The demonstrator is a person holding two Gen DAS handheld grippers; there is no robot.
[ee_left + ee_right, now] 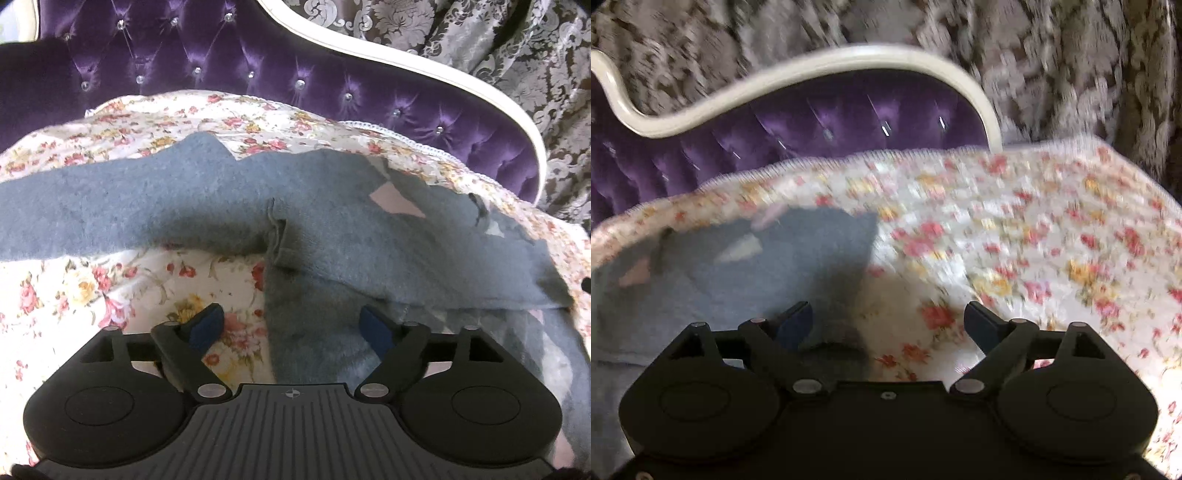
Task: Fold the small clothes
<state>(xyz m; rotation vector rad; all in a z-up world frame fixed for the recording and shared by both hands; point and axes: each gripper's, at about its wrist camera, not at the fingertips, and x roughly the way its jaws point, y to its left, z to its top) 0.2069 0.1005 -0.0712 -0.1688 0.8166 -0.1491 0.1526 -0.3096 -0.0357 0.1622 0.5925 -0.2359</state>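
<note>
A small grey-blue fleece sweater [332, 229] with pink and white patches lies on a floral cover [110, 288]. One sleeve [110, 210] stretches out to the left, and the body is partly folded over itself. My left gripper [293, 321] is open and empty, its jaws straddling the sweater's near edge. In the blurred right wrist view the sweater [720, 277] lies at the left. My right gripper [888, 321] is open and empty, just above the sweater's right edge and the floral cover [1034, 258].
A purple tufted sofa back [258, 70] with a white curved frame [406, 66] rises behind the cover; it also shows in the right wrist view [812, 122]. Grey patterned curtains [498, 55] hang behind.
</note>
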